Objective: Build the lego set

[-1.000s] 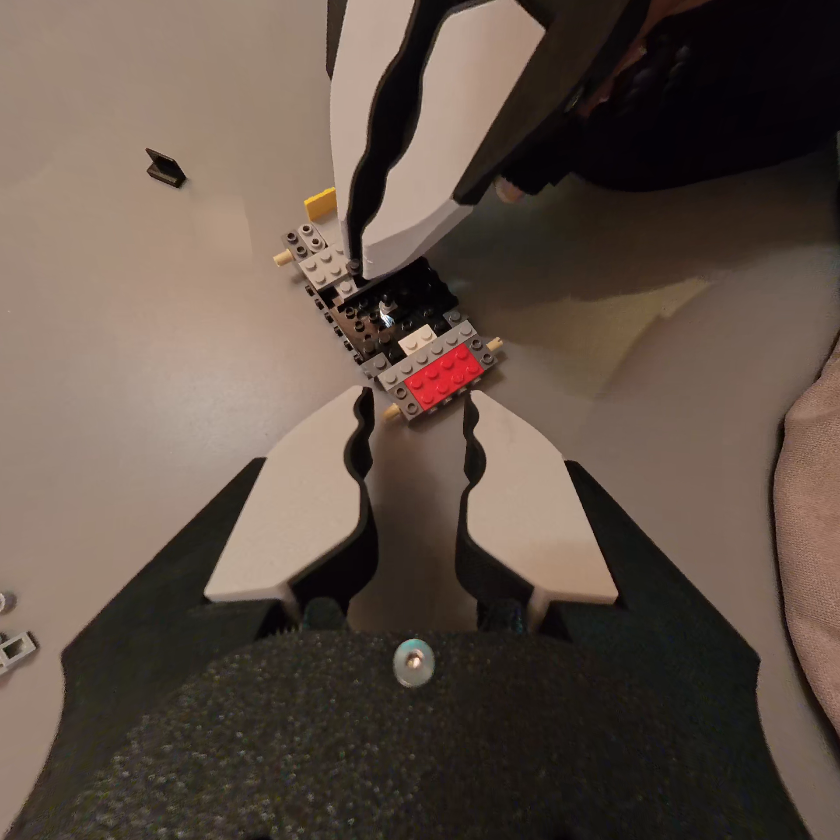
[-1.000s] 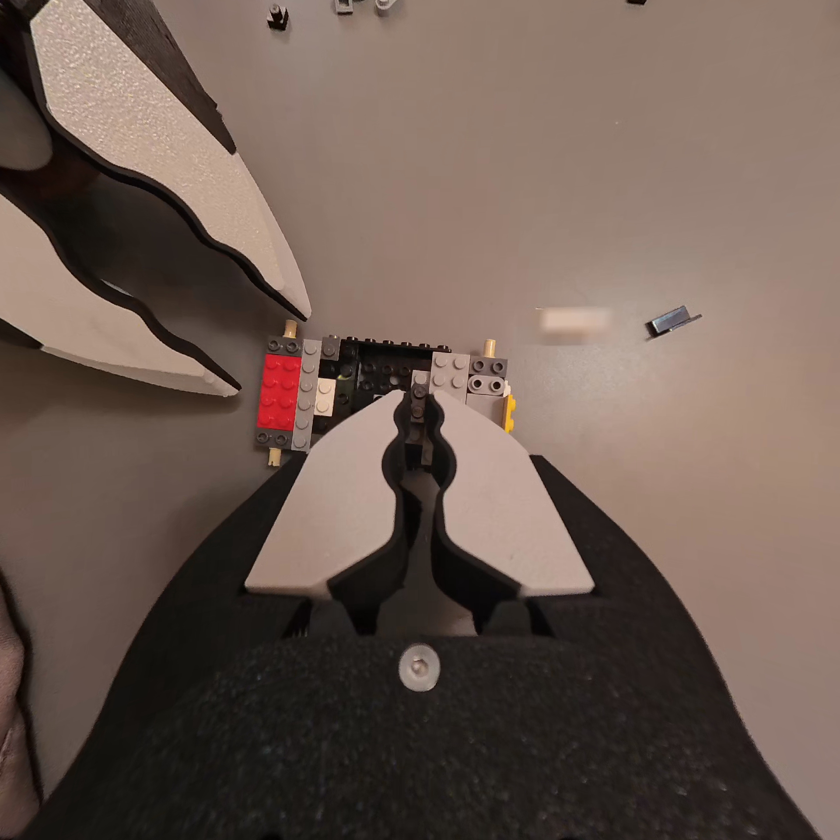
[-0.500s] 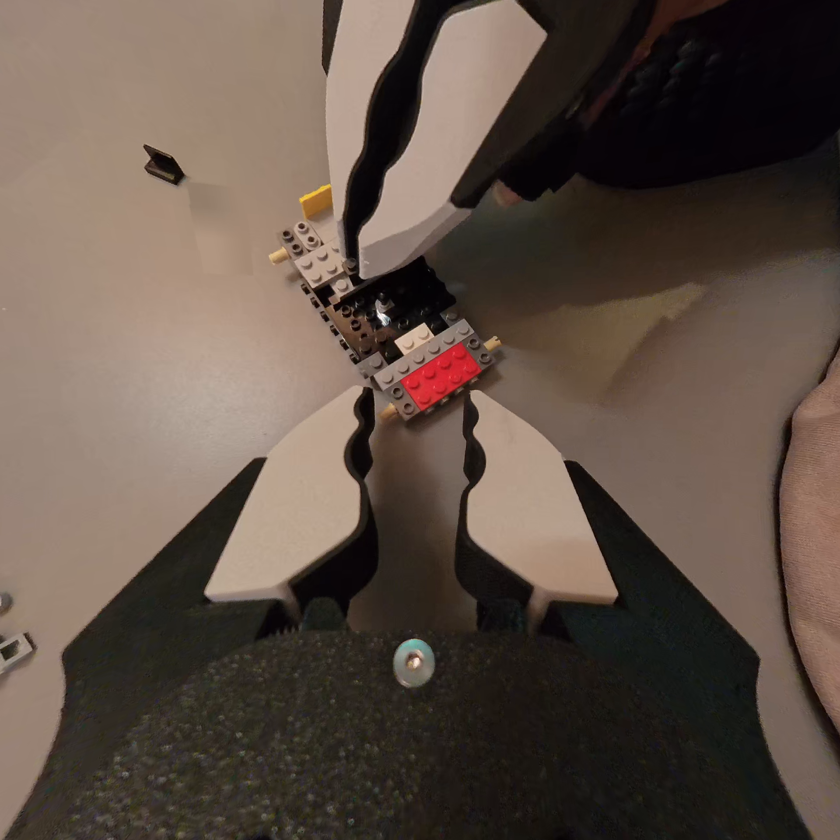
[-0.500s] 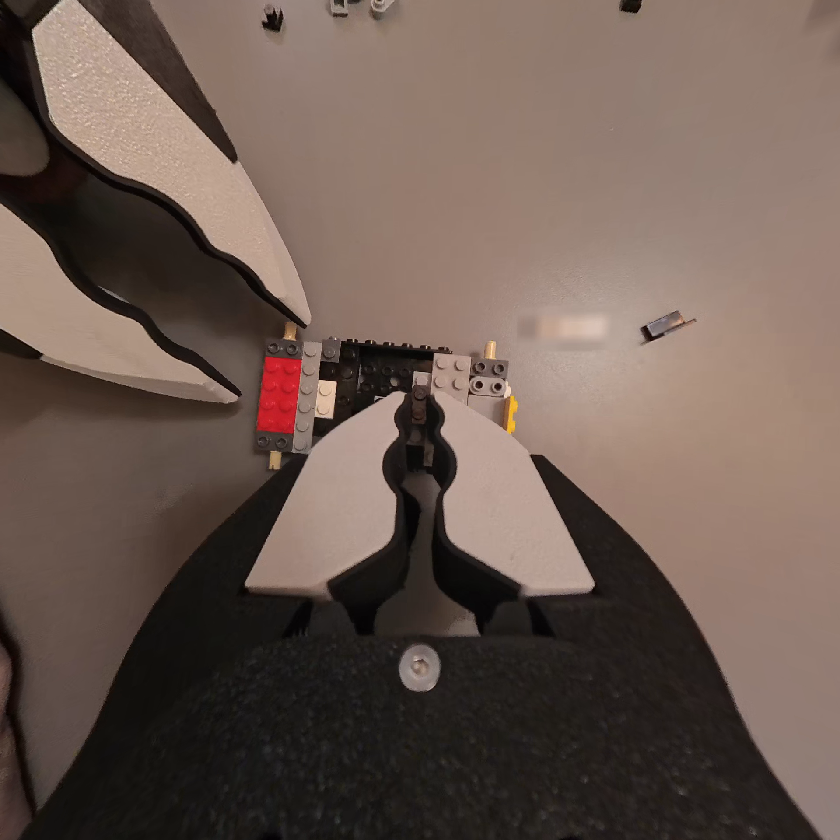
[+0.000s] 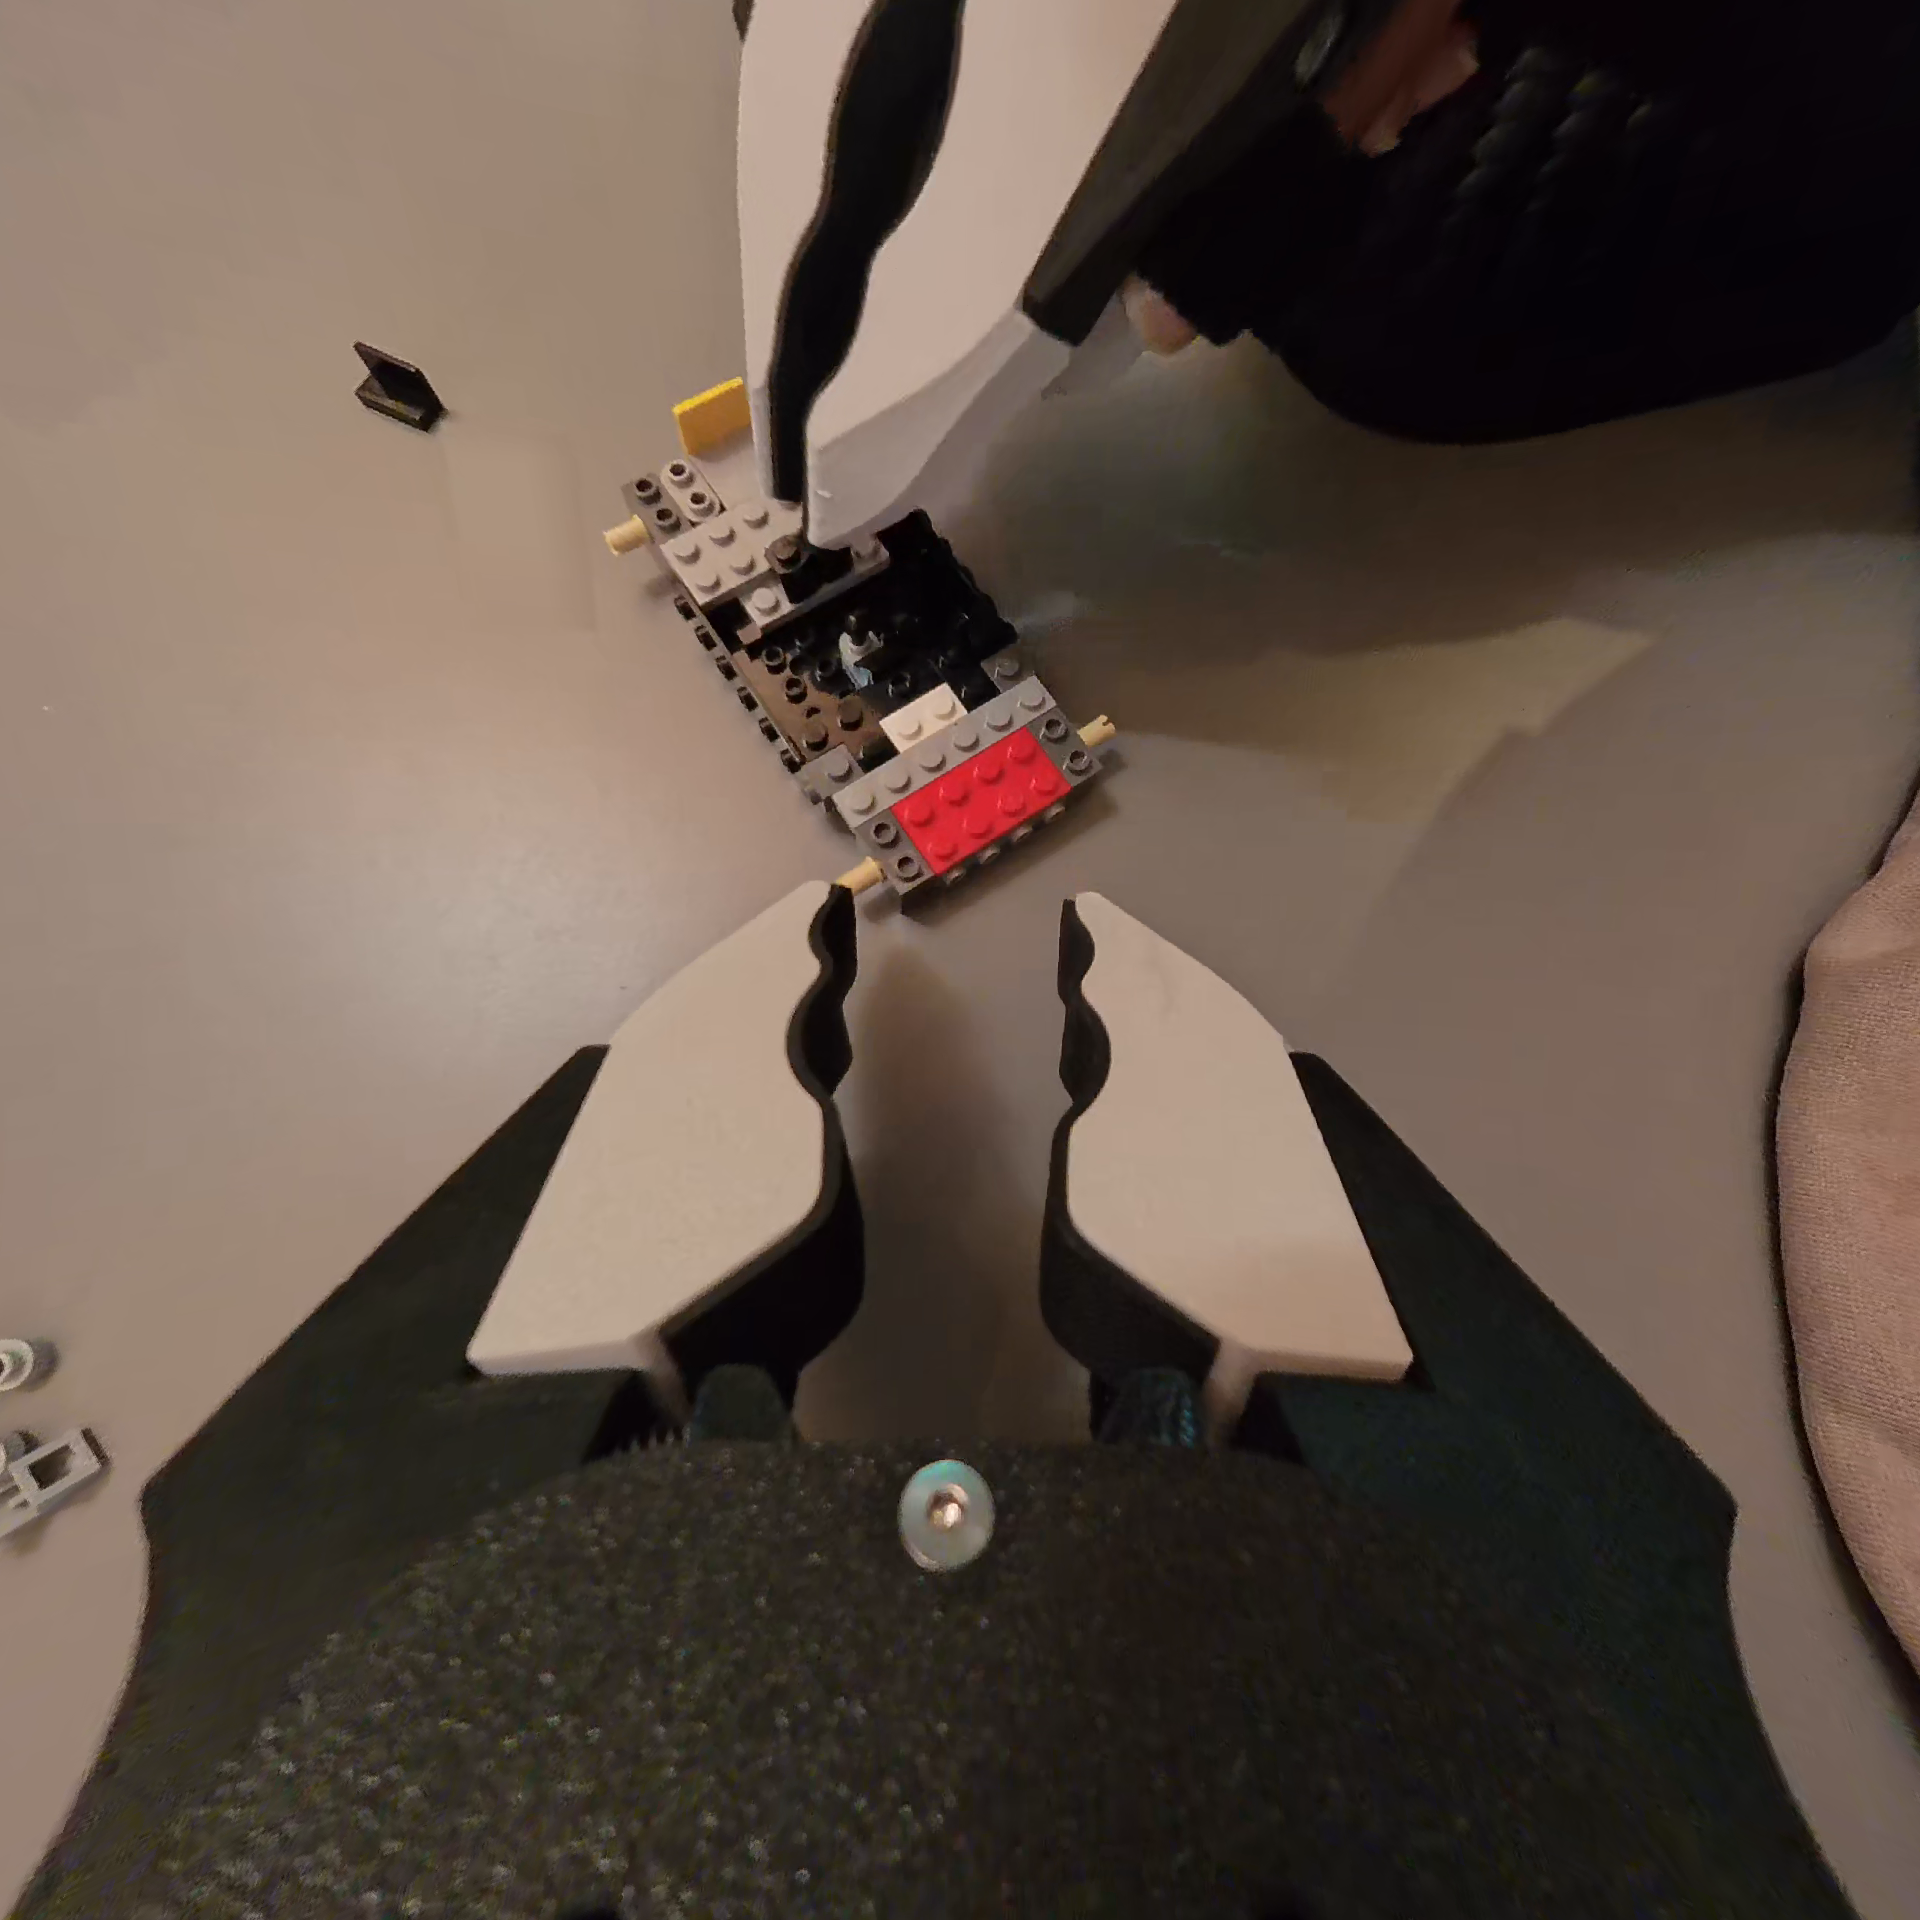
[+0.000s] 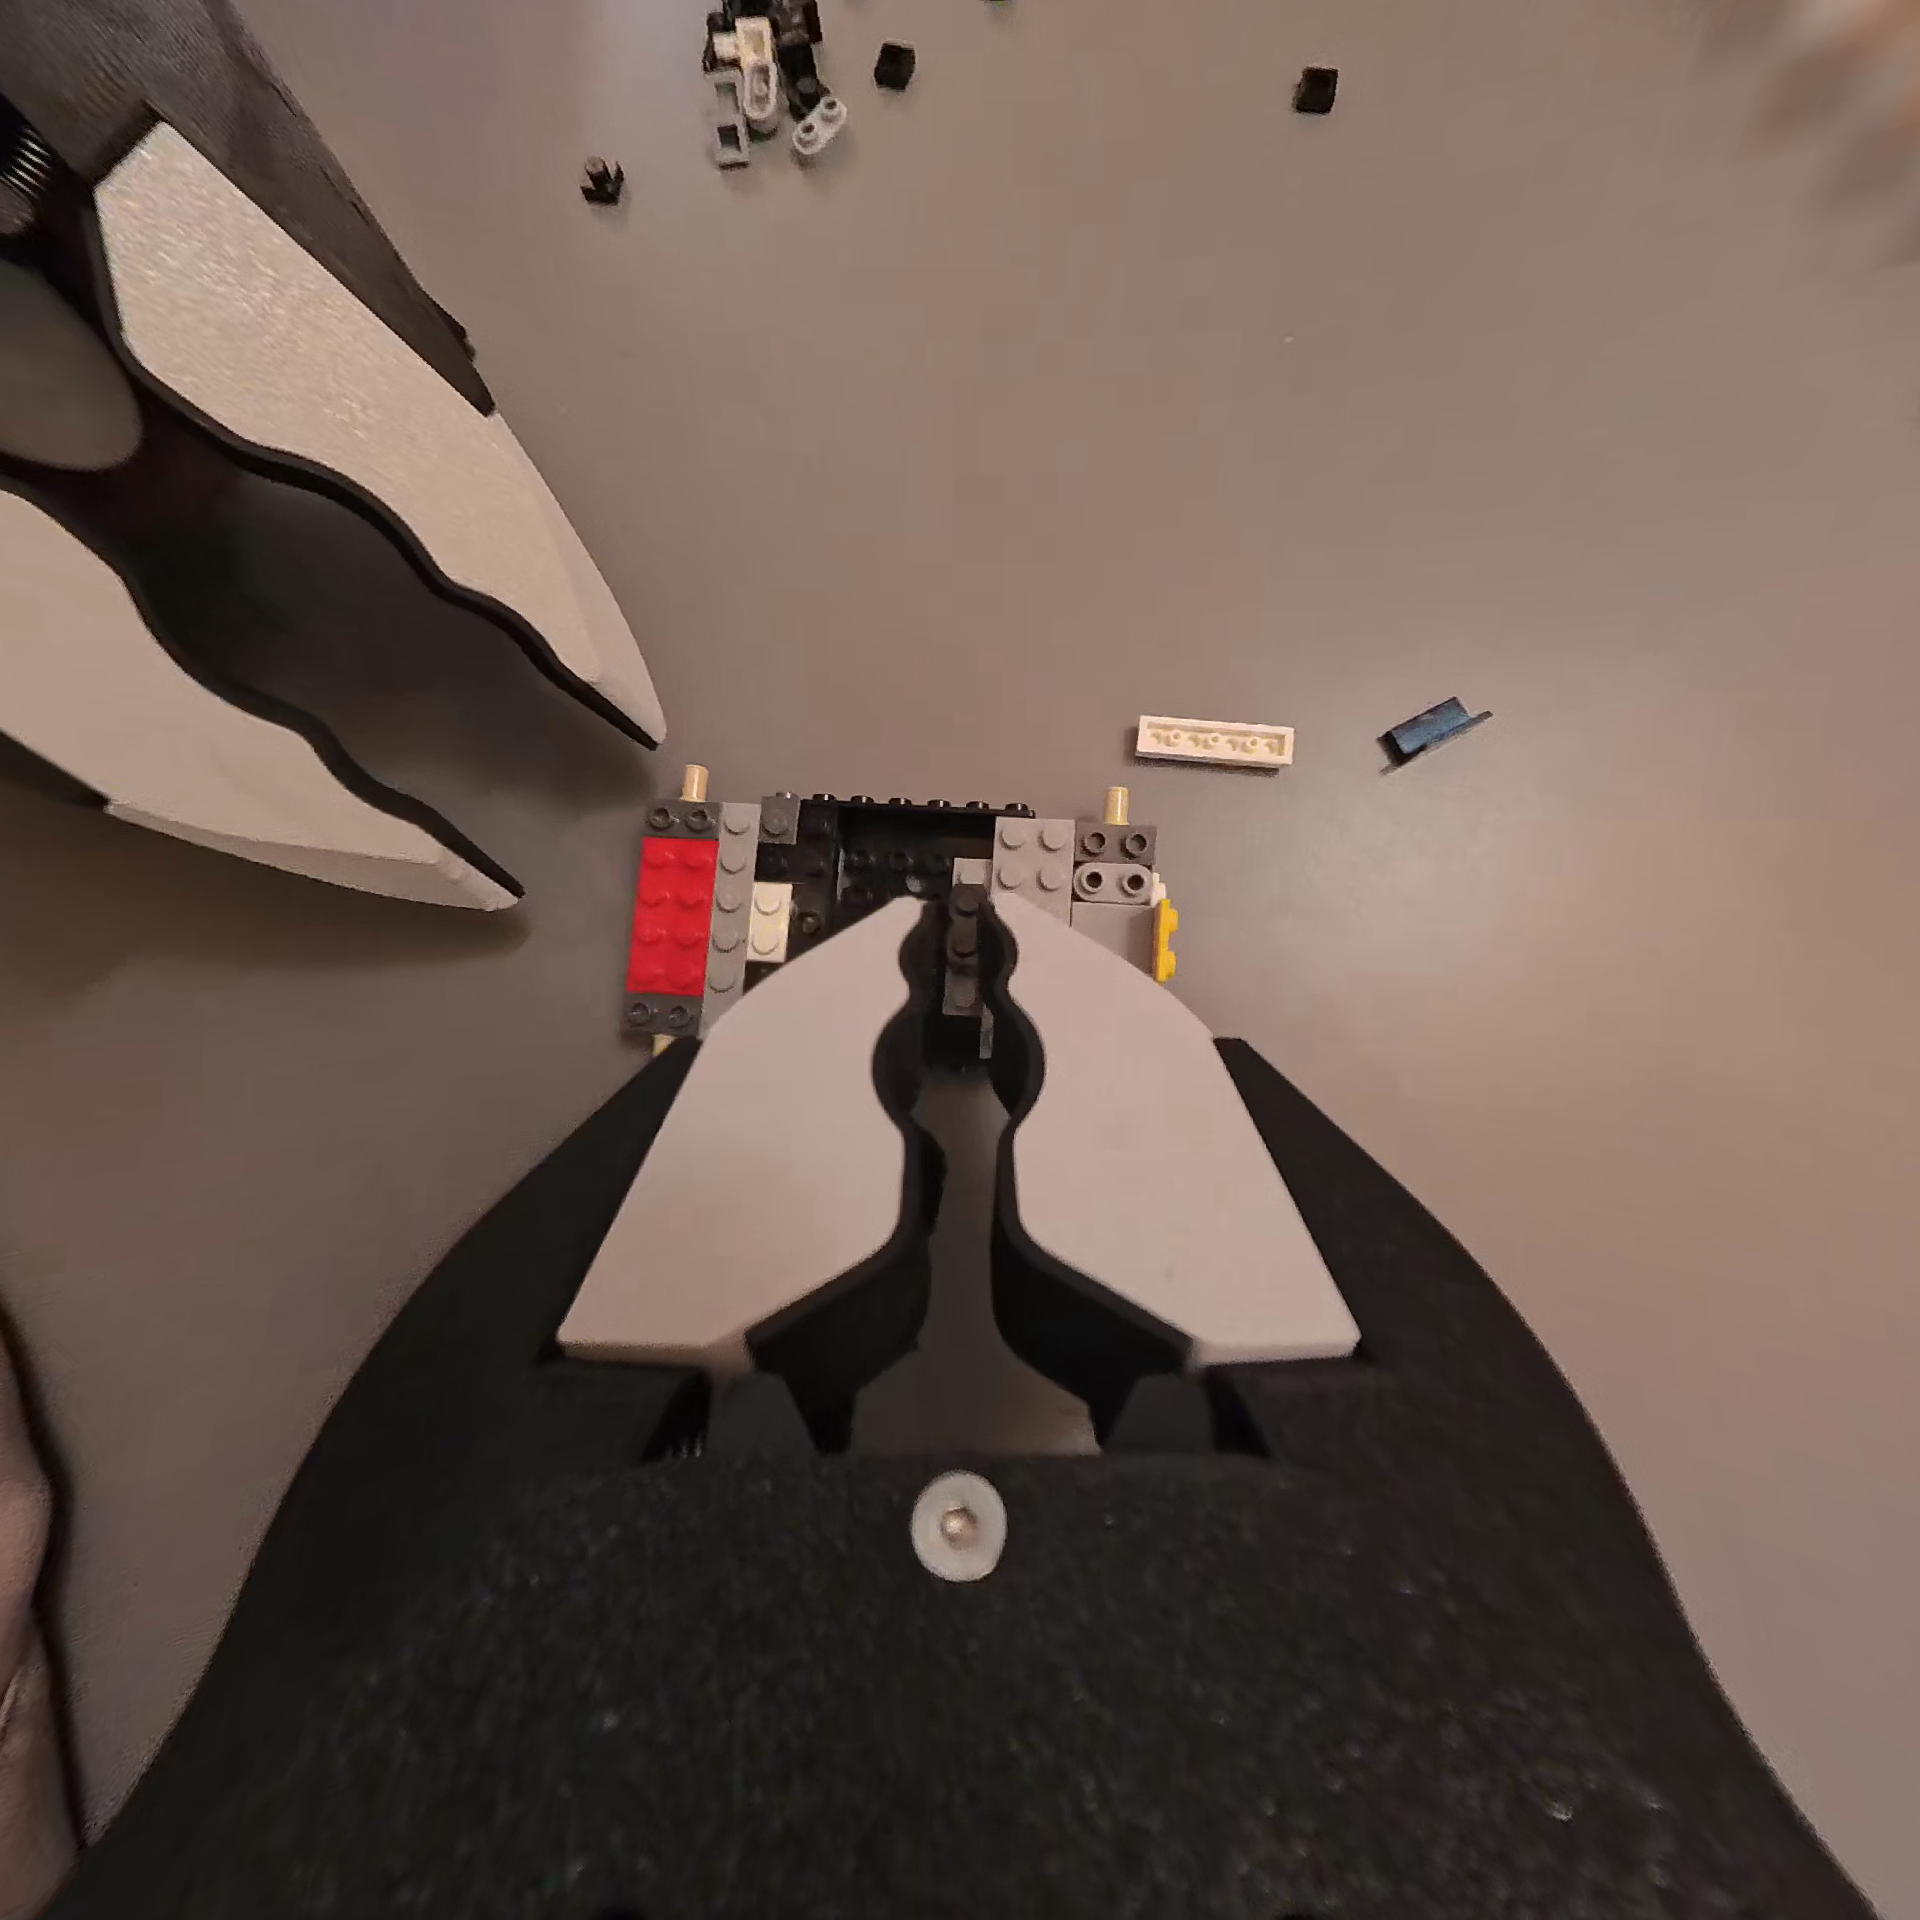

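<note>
While the right gripper (image 6: 961, 914) stays clamped on a narrow dark plate (image 6: 962, 961) over the lego chassis (image 5: 883, 686) on the worktop (image 6: 1143, 468), its view now takes in a loose-parts cluster (image 6: 769, 78) unseen before. Left gripper (image 5: 951, 904): fingers apart, empty, beside the red plate (image 5: 982, 805). Plate's seating hidden.

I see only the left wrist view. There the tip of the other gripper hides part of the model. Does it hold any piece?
Observer: Yes. In the right wrist view the right gripper is shut on a narrow dark grey plate, studs up, over the model.
Operator: Are there spare pieces beyond the model?
Observer: A white tile lies flat just past it, not touching it, with a dark blue piece to its right.
Operator: Anything more?
Observer: A small heap of loose pieces lies at the far edge.
</note>
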A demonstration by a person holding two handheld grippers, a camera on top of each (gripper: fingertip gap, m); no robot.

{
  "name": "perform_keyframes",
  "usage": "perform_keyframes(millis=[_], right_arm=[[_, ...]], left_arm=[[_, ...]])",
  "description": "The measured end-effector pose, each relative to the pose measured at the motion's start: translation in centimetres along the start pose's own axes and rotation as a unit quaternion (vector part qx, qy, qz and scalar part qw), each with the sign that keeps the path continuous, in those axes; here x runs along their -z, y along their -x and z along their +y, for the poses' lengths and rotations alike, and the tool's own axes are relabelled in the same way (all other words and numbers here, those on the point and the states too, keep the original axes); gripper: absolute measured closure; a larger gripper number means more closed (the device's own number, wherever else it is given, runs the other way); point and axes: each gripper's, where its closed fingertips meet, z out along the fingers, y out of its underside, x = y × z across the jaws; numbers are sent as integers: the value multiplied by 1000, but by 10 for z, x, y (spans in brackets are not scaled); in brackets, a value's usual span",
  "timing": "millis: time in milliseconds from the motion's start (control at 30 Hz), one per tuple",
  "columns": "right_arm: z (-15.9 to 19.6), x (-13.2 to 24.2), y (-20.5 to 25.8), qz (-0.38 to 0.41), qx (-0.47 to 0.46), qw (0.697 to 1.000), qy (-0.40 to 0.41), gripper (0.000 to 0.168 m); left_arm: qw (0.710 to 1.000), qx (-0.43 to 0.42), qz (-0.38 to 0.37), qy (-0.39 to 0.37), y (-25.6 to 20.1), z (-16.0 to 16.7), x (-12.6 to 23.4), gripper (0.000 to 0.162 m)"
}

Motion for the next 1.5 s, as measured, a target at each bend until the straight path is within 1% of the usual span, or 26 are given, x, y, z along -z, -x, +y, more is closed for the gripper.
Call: perform_keyframes(millis=[133,400,700,867,900,933,967,1033,1133,1267,1367,1433,1500], right_arm=[[4,-6,-2,11,7,1000,18,161],[5,-7,-2,13,16,999,27,163],[6,-8,-2,28,51,997,44,163],[4,-7,-1,16,22,999,17,163],[4,-7,1,8,19,1000,13,162],[3,-6,4,-3,15,1000,6,154],[1,-3,5,-10,11,1000,-4,152],[-9,7,5,-19,7,999,-39,152],[-20,25,-7,-8,4,996,-91,152],[-6,22,-11,-5,18,997,-71,156],[2,17,-19,28,40,997,-59,157],[4,18,-27,32,29,997,-64,155],[9,18,-34,21,15,998,-61,150]], left_arm=[[1000,0,0,-1,0,0,0,125],[1000,1,-1,-2,0,0,0,125],[1000,0,0,-1,-1,2,0,125],[1000,4,1,-3,0,3,0,125],[1000,6,1,-4,0,3,0,125],[1000,7,1,-5,0,3,1,125],[1000,9,1,-6,0,3,1,125],[1000,10,0,-8,1,3,2,125],[1000,11,-2,-11,2,3,3,125],[1000,11,-2,-10,3,4,3,125],[1000,12,-2,-10,3,5,3,125],[1000,11,-2,-11,3,5,4,125],[1000,10,-2,-11,2,5,4,125]])
